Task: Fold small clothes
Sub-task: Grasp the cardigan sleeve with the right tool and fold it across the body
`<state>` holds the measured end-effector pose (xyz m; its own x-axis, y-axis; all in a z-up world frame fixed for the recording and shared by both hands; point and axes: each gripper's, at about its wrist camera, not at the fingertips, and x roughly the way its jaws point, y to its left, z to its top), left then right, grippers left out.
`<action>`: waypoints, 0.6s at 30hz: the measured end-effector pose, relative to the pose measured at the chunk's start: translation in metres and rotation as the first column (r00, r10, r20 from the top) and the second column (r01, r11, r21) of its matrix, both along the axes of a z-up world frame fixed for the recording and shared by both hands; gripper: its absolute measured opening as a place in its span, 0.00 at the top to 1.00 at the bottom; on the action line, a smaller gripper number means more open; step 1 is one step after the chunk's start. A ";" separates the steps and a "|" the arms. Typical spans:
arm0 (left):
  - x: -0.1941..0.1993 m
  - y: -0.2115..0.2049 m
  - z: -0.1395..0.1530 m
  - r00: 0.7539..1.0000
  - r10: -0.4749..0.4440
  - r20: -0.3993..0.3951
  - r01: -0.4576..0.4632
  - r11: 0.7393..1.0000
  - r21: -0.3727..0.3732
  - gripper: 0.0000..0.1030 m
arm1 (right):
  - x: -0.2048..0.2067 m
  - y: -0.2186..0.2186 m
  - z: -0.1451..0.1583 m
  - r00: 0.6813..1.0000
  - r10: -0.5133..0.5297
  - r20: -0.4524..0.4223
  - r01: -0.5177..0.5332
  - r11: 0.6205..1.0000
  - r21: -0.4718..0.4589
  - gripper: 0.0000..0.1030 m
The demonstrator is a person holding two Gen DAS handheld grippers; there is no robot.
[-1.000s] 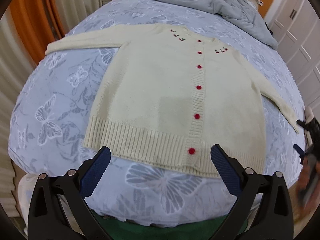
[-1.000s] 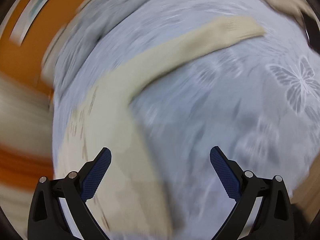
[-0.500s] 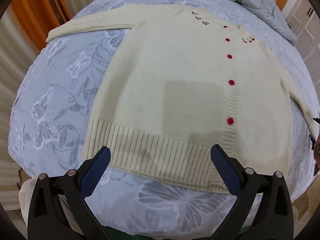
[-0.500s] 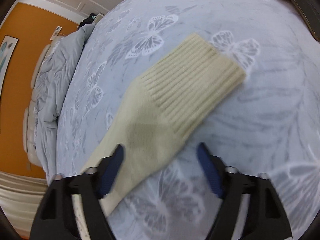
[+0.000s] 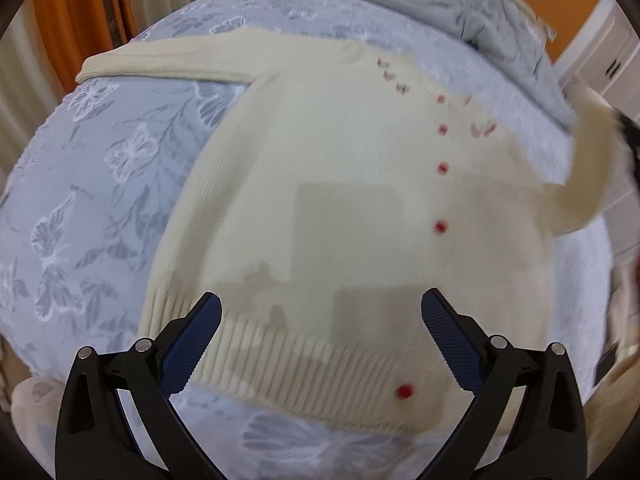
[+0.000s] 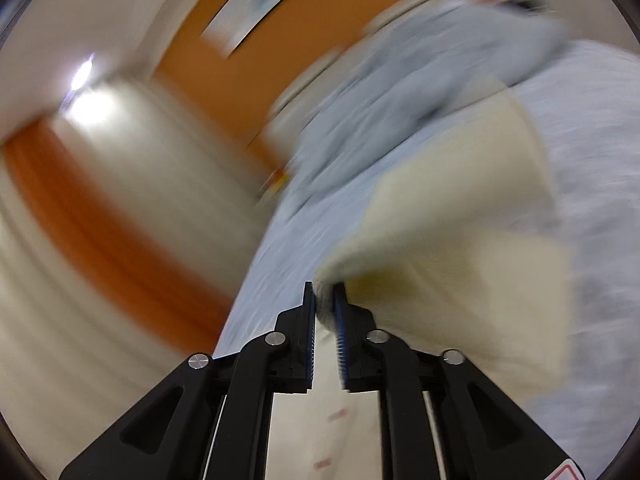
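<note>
A cream knit cardigan [image 5: 320, 184] with red buttons lies flat, front up, on the bed. Its far sleeve stretches out to the left. My left gripper [image 5: 320, 320] is open and empty, hovering above the ribbed hem. My right gripper [image 6: 325, 300] is shut on the cuff of the other sleeve [image 6: 452, 248] and holds it lifted off the bed. In the left wrist view that raised sleeve [image 5: 588, 168] curves up at the right edge. The right wrist view is heavily blurred.
The bed has a pale blue butterfly-print cover [image 5: 100, 184]. A grey crumpled duvet [image 5: 440, 12] lies at the far end. Orange and white curtains [image 5: 80, 4] hang at the left. White cabinet doors [image 5: 608, 60] stand at the right.
My right gripper closed on the sleeve cuff and lifted it off the bed, swinging fast. My left gripper moved in lower over the hem, still open.
</note>
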<state>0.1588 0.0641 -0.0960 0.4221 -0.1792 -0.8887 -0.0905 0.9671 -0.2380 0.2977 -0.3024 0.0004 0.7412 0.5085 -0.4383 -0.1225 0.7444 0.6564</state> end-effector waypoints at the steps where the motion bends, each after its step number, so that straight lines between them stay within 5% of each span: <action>1: 0.004 0.002 0.003 1.000 0.007 0.009 -0.006 1.000 -0.026 0.05 | 0.012 0.035 -0.009 0.997 0.072 -0.029 -0.073 0.996 -0.052 0.81; 3: 0.017 0.006 0.007 0.999 0.023 0.025 -0.020 0.996 -0.088 0.05 | 0.032 0.106 -0.045 0.976 0.160 -0.145 -0.188 0.961 -0.204 0.72; 7: 0.055 0.013 0.010 0.999 0.043 0.034 -0.036 0.981 -0.189 0.05 | 0.010 0.133 -0.080 0.972 0.110 -0.208 -0.172 0.936 -0.307 0.69; 11: 0.110 0.012 -0.005 0.997 0.074 0.016 -0.065 0.949 -0.308 0.05 | -0.036 0.084 -0.111 0.961 -0.008 -0.277 -0.071 0.959 -0.275 0.53; 16: 0.176 0.004 -0.050 0.980 0.176 -0.096 -0.200 0.886 -0.418 0.05 | -0.057 0.009 -0.143 0.903 -0.186 -0.388 0.119 0.974 -0.191 0.51; 18: 0.198 -0.003 -0.069 0.964 0.216 -0.157 -0.262 0.879 -0.398 0.12 | -0.053 -0.015 -0.150 0.883 -0.236 -0.406 0.192 0.970 -0.147 0.50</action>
